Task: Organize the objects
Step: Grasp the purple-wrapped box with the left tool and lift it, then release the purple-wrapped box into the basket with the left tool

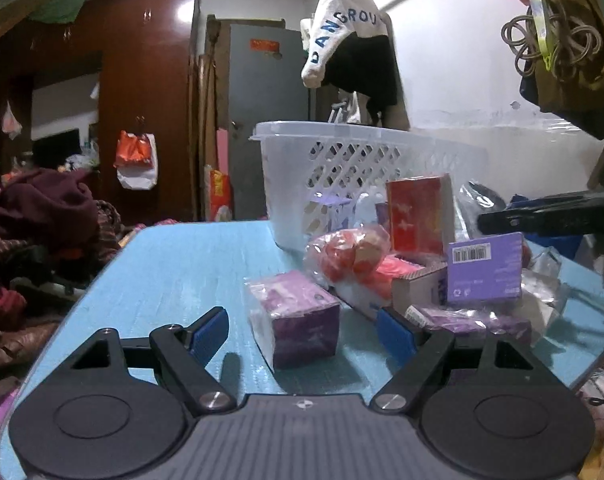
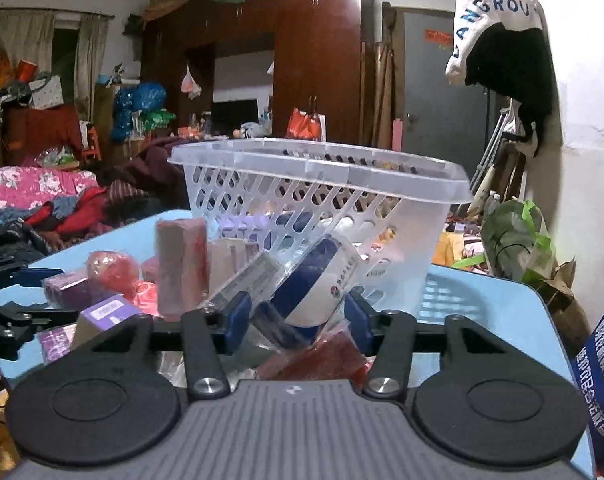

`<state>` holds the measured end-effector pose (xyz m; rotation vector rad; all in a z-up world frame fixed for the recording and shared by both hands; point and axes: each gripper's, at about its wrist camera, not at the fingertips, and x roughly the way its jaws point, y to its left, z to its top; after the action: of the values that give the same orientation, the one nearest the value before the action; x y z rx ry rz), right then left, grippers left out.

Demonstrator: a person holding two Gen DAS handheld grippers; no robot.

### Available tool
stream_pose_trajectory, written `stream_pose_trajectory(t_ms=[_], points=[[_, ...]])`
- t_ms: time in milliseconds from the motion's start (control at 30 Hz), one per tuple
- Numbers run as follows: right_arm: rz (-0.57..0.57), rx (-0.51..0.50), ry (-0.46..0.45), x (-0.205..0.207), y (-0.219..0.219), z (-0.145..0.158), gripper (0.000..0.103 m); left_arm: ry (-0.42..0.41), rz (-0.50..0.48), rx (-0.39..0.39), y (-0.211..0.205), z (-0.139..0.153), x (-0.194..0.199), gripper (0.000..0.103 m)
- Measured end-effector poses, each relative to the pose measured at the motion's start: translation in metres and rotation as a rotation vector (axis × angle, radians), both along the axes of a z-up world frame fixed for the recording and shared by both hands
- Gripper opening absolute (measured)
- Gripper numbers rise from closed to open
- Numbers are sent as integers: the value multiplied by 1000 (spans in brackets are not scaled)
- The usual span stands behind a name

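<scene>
The left gripper hangs low and nearly level, tipped slightly downward, its blue-padded fingers spread wide apart with neither pad pressing on anything. The right gripper sits at a similar slight downward tilt, its blue pads drawn much closer together

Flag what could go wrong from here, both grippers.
1. The right gripper straddles a blue-and-white item in crinkly clear wrap; the jaws may pinch film only and slip.
2. That item leans by the basket; lifting could nudge it.
3. The left gripper faces the purple wrapped box beside a loose pile; closing might clip neighbours.
</scene>
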<state>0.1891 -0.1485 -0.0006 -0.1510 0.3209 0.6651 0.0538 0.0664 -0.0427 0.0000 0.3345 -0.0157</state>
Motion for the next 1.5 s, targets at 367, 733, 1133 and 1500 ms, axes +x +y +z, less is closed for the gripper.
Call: stream_pose_trajectory(t_ms=[367,733,1133,1500], points=[[-17,57,-83,-14,-11,9,50,-12,51,-2,0,-2,0,46],[-45,86,-93,-22,-25,2,48,-110,113,28,10,8,-17,46],[-47,104,-94,-22,-27,-1,48,-191,80,26,12,14,-28,46],[-38,137,-115,-19,-26,20,47,-267,-19,1,-4,46,-25,46]])
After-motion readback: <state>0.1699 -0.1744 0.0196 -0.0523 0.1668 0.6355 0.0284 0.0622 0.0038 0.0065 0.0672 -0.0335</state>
